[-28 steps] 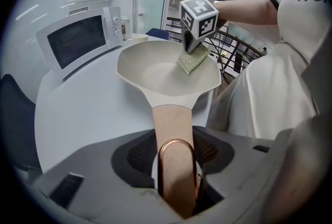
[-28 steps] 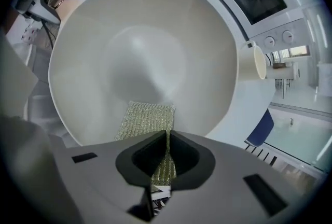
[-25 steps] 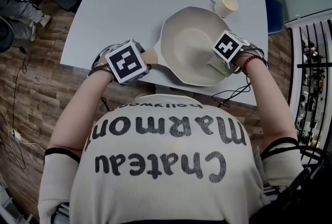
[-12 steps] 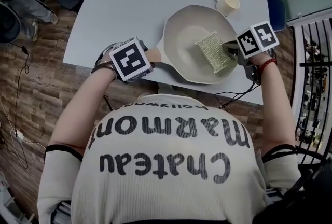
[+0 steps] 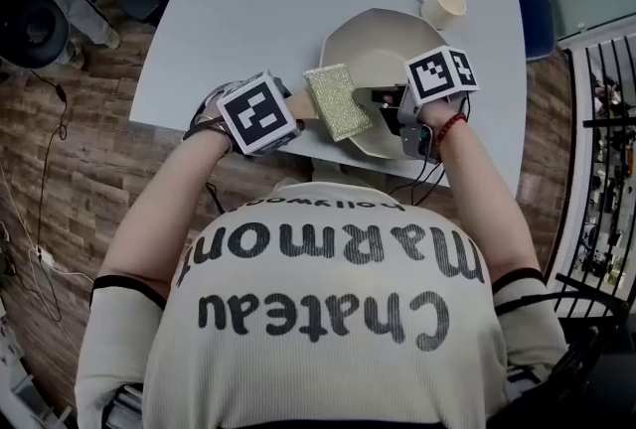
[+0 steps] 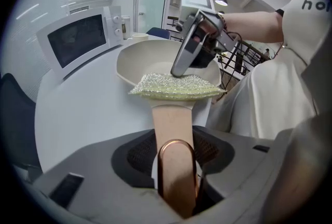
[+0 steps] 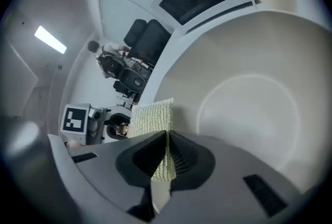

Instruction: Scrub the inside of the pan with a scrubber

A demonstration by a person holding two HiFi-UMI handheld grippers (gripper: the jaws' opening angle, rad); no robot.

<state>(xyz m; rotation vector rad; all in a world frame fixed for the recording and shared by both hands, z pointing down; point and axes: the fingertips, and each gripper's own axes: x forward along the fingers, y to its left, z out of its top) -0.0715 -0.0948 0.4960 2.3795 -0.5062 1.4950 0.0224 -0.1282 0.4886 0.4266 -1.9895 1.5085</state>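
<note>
The scrubber (image 5: 336, 101) hides part of the pan's (image 5: 370, 40) rim.

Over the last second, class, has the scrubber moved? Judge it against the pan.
Yes. The scrubber has crossed the pan leftward, from its right side to its handle end.

The pan (image 5: 373, 45) was cream, its handle (image 6: 173, 124) tan with a copper end; the scrubber (image 5: 336, 101) glittered yellow-green; the table (image 5: 248, 10) was pale grey.
</note>
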